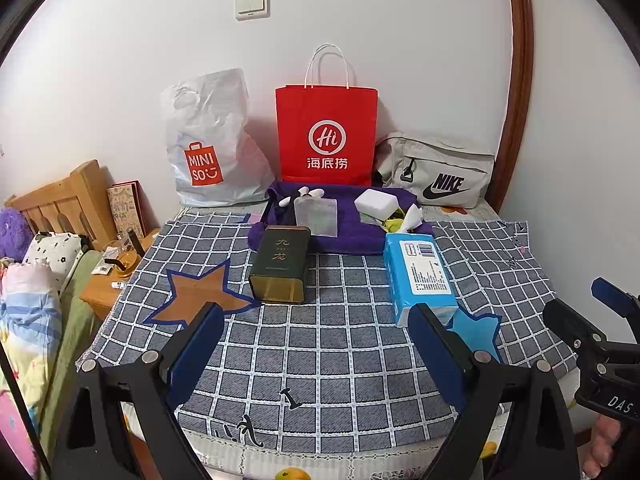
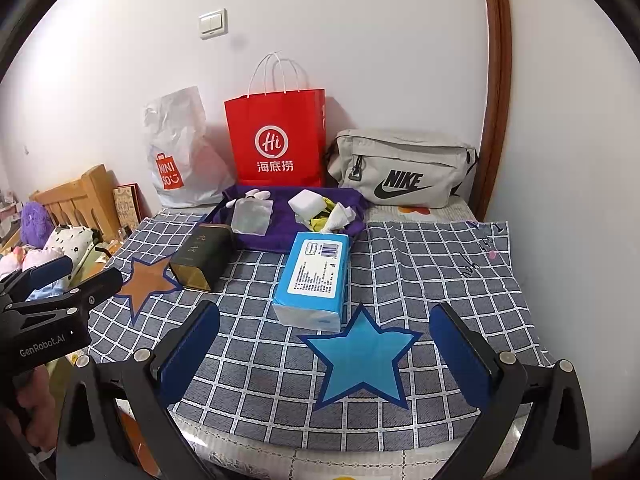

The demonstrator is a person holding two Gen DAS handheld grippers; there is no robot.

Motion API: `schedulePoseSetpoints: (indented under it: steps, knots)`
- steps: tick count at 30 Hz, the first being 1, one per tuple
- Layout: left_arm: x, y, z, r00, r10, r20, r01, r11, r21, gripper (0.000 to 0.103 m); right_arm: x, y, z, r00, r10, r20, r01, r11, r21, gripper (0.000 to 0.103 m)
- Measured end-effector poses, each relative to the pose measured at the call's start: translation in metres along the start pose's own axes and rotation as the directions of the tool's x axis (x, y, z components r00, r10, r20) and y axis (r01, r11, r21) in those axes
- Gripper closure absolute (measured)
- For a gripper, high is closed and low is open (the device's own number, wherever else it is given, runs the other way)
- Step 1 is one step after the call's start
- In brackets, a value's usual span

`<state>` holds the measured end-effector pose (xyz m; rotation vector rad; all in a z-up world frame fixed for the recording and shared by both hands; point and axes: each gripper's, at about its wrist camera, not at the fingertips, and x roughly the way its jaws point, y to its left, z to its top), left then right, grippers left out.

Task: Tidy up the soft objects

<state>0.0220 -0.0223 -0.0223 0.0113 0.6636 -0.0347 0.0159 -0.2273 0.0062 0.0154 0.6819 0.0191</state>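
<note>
Left hand-held gripper [image 1: 316,320] and right hand-held gripper [image 2: 324,320], both with jaws spread wide and empty, above the near edge of a worktop under a grey checked cloth [image 1: 340,344].

On the cloth, an orange star [image 1: 200,292] at near left and a blue star [image 2: 360,356] at near right, each with a dark blue border.

Dark green tin [image 1: 280,264], lying on its side, gold base toward the cameras, just right of the orange star.

Blue tissue pack [image 2: 312,276], label side up, lying lengthwise just beyond the blue star, near end touching or overlapping the star's upper point.

Purple towel [image 1: 352,236], spread flat behind the tin and the pack, far end of the pack against its front edge. On the towel: a translucent pouch [image 1: 318,216] with a small black-and-white soft toy [image 1: 300,196] just behind it at left; a white sponge block [image 1: 376,200], a crumpled white tissue [image 1: 412,216] and a yellow-green scrap [image 1: 394,222] at right.

Against the white wall, left to right: white plastic Miniso bag [image 1: 208,140], upright red paper bag [image 1: 326,136] with white cord handles, grey Nike waist bag [image 1: 436,168].

Left of the worktop: wooden headboard [image 1: 68,196], bedside stand [image 1: 108,280] with a glass cup, bedding.

Right hand-held gripper also visible at the right edge of the left wrist view.
</note>
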Motion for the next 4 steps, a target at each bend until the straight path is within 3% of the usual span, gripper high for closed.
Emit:
schedulePoseSetpoints:
  steps: [4]
  knots:
    - [0.0002, -0.0002, 0.0016, 1.0, 0.009, 0.005, -0.009, 1.0, 0.003, 0.01, -0.0002, 0.0007, 0.0002, 1.0, 0.002, 0.004, -0.002, 1.0, -0.003, 0.0]
